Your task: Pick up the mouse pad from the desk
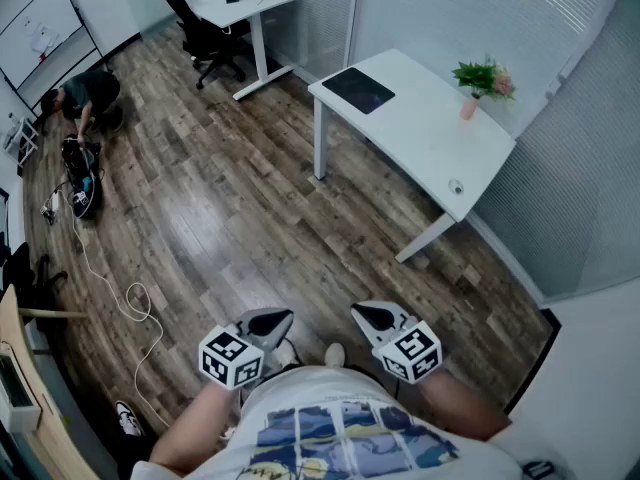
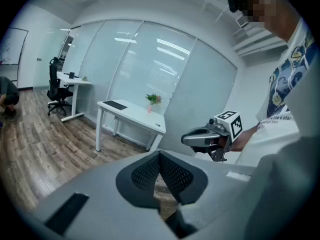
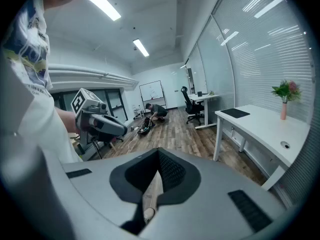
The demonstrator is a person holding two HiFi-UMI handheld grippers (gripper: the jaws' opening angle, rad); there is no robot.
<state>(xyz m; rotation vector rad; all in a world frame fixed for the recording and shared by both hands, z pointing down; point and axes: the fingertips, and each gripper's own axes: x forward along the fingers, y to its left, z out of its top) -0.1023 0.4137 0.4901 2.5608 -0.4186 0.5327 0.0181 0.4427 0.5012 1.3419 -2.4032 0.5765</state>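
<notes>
Judging by looks, expect the thin black rectangular mouse pad (image 1: 358,90), flat on the far end of the white desk (image 1: 425,138), to be light and floppy, so pinch one edge after spreading the empty, pressed-together jaws of the left gripper (image 1: 272,318) and right gripper (image 1: 370,315).

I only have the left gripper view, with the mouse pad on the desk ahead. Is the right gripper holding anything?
Observer: No. In its own view the right gripper has its jaws shut with nothing between them.
Operator: Anything lying on the ground near us that I should step around?
Observer: Yes. The head view shows a white cable looped on the floor to our left.
</notes>
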